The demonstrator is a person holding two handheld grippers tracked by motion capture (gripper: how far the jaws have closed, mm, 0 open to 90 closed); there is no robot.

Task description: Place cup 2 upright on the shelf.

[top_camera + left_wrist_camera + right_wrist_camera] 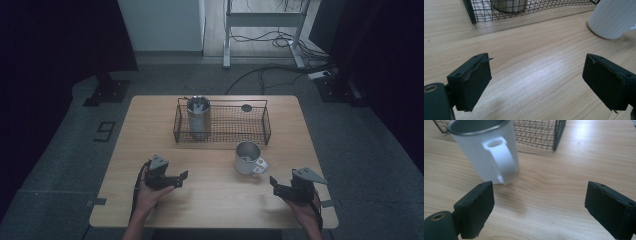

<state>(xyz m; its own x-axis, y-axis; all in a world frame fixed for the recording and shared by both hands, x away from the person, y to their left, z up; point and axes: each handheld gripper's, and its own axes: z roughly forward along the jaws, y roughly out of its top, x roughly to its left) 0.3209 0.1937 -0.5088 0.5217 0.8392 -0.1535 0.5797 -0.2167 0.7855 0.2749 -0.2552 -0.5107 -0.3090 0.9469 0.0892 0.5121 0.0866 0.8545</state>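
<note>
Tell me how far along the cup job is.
Looks done: a tall steel tumbler stands upright inside the black wire basket. In hand: nothing; the left gripper and right gripper are both open and empty over the wooden table, the right one facing the handle of the white ribbed mug. Left, probably: grasping that mug, which stands in front of the basket, and setting it inside.

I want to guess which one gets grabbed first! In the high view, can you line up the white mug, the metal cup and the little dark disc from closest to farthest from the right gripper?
From the right gripper:
1. White mug, on the table before the basket.
2. Dark disc, at the basket's back.
3. Metal cup, at the basket's left end.
</note>
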